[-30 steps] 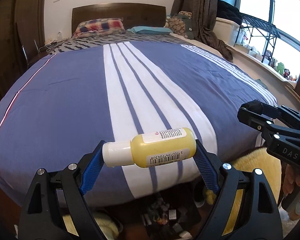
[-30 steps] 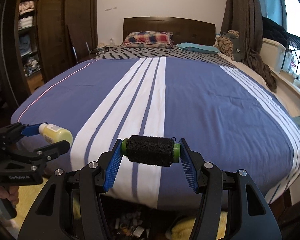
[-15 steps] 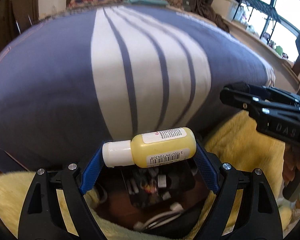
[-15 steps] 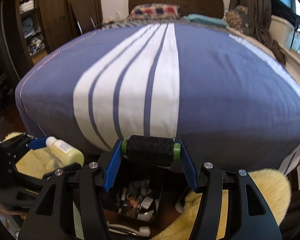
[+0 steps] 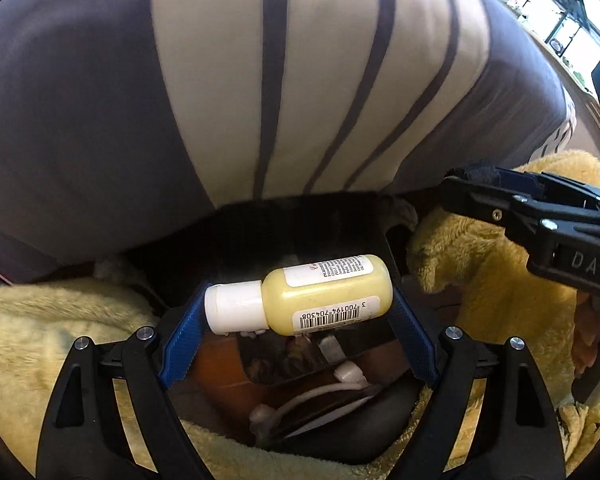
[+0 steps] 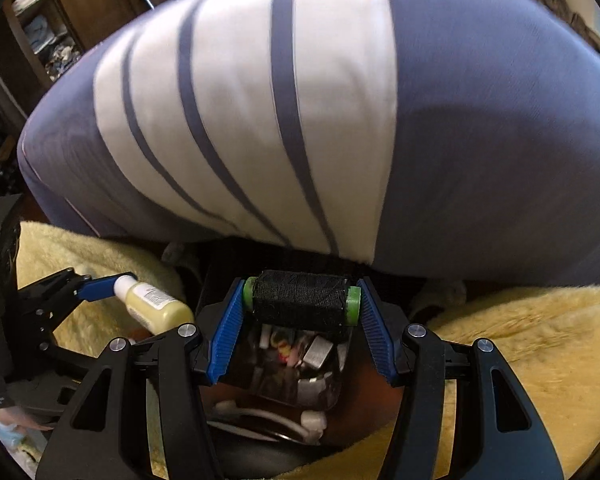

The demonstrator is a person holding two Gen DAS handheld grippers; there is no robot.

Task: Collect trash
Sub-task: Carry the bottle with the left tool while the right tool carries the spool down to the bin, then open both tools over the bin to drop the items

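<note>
My left gripper (image 5: 296, 310) is shut on a small yellow bottle (image 5: 320, 294) with a white cap, held sideways above a dark trash bin (image 5: 300, 360) on the floor at the bed's foot. My right gripper (image 6: 300, 308) is shut on a spool of black thread (image 6: 302, 300) with green ends, held sideways just above the same trash bin (image 6: 300, 364), which holds several bits of trash. The left gripper with the yellow bottle (image 6: 154, 304) shows at the left of the right wrist view. The right gripper's fingers (image 5: 500, 196) show at the right of the left wrist view.
The bed with a blue and white striped cover (image 5: 260, 80) (image 6: 300, 100) rises just behind the bin. Yellow fluffy rugs (image 5: 40, 340) (image 6: 520, 340) lie on both sides of it. A white cable (image 6: 260, 414) lies near the bin. Wooden shelves (image 6: 40, 40) stand at far left.
Both grippers have dropped and tilted down from over the bed towards the floor bin, each still holding its object. The bin now fills the space under both.
</note>
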